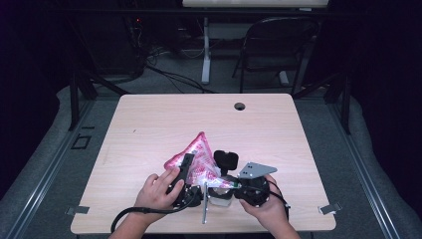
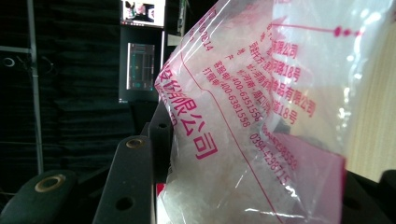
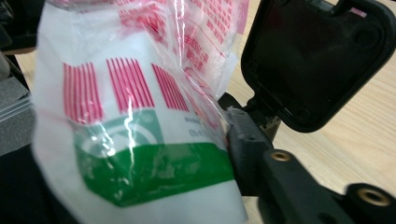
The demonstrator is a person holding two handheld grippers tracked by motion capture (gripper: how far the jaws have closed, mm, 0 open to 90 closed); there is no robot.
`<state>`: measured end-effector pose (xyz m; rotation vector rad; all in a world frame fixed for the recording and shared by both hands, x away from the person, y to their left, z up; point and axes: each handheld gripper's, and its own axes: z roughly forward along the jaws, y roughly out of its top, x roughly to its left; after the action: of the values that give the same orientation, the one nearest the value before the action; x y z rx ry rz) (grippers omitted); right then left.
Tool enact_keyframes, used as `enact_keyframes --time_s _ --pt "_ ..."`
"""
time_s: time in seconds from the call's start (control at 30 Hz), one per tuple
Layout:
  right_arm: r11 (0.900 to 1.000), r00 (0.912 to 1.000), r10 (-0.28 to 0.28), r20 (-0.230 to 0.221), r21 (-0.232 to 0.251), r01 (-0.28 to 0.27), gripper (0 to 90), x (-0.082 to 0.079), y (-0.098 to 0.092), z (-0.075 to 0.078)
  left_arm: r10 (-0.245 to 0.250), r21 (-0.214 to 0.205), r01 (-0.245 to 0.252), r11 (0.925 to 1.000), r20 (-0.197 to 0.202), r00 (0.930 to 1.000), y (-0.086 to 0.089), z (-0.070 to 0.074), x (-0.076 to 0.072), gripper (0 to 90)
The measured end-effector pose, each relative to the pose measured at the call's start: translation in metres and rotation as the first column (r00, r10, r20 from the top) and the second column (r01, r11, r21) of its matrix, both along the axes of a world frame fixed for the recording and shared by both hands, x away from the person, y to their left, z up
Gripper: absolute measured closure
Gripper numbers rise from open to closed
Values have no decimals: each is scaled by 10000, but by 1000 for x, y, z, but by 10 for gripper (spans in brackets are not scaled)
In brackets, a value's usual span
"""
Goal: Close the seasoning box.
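the left gripper [image 1: 185, 172] is clamping the clear, red-printed plastic bag [image 1: 196, 154] above the wooden table [image 1: 149, 124] while the right gripper [image 1: 226, 189] is squeezing a white-and-green packet [image 3: 140, 154] inside, best kept steady.

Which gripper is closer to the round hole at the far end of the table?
Right, by a little. The right gripper is below the hole, nearly in line with it; the left gripper sits farther off to the left. Both hold the plastic bag.
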<state>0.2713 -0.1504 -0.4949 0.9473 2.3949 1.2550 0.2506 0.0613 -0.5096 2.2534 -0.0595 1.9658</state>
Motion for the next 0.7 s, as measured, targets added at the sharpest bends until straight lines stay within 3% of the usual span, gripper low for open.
enact_keyframes --time_s 0.23,0.3,0.7 --pt "9999 9999 29 -107 -122 -31 881 1 -1 -2 -51 85 50 10000 131 9999 -2 0 0 597" --pt "9999 9999 42 -135 -121 -43 887 1 -1 -2 -160 55 159 9999 285 9995 -2 -1 0 597" --pt "9999 10000 42 -80 -154 -44 897 1 -1 -3 -146 216 140 9997 308 9994 -3 2 -2 599"
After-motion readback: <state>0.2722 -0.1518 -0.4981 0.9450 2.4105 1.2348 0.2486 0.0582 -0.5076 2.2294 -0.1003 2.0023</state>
